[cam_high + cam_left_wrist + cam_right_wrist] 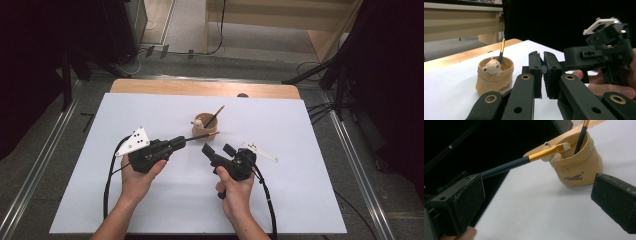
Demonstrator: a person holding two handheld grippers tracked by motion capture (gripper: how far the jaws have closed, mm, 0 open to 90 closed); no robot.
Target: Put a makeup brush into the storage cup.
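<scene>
- The slim dark brush with the gold ferrule (pixel 541 153) is gripped at its handle end by the closed fingers of the left gripper (pixel 181 142), and its tip rests on the rim of the small tan fabric cup (pixel 205 129) on the white counter (pixel 150 200).
- A second, similar brush (pixel 214 118) stands inside that cup, apparently beside a small bear figure (pixel 491 66).
- The fingers of the right gripper (pixel 216 149) are spread wide, with nothing held, near the cup.

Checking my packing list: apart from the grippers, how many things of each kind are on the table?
Pencils: 2 (one standing in the pot, one slanting toward its rim)
Pot: 1
Bear figure: 1
Total: 4
</scene>
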